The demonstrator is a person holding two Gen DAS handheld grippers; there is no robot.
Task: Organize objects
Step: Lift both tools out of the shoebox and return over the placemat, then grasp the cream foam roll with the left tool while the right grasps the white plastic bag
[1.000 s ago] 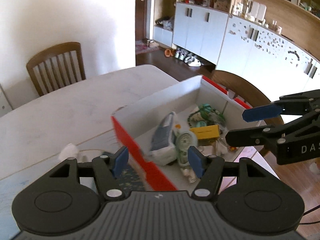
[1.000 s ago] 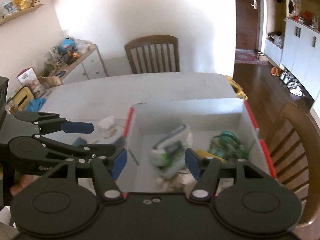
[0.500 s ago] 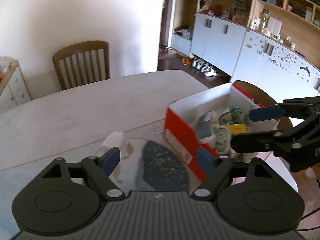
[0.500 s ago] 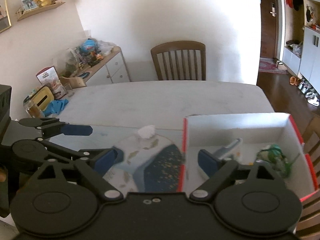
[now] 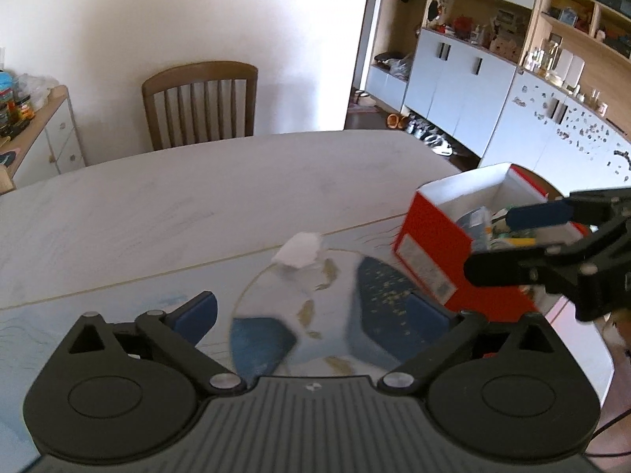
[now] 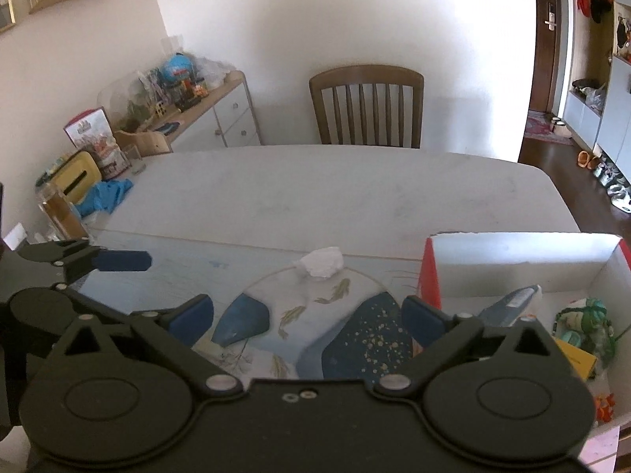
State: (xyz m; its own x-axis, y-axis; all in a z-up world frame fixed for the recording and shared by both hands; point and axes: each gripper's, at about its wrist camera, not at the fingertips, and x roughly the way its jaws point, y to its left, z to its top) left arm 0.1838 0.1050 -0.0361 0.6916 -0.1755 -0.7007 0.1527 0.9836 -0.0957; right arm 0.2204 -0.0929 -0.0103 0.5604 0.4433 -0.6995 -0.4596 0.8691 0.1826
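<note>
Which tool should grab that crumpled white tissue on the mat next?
Left, probably. The tissue lies straight ahead of the left tool, whose empty jaws are opening; the right tool, also opening empty, hangs by the red box.

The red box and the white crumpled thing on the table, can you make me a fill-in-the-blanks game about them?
1. The crumpled tissue lies on the placemat, colored ____.
2. The box has white inside walls and a ____ outside.
3. Behind the table stands one wooden ____.
4. Between the fingers of the right gripper there is ____ held.

Missing words: white; red; chair; nothing
</note>
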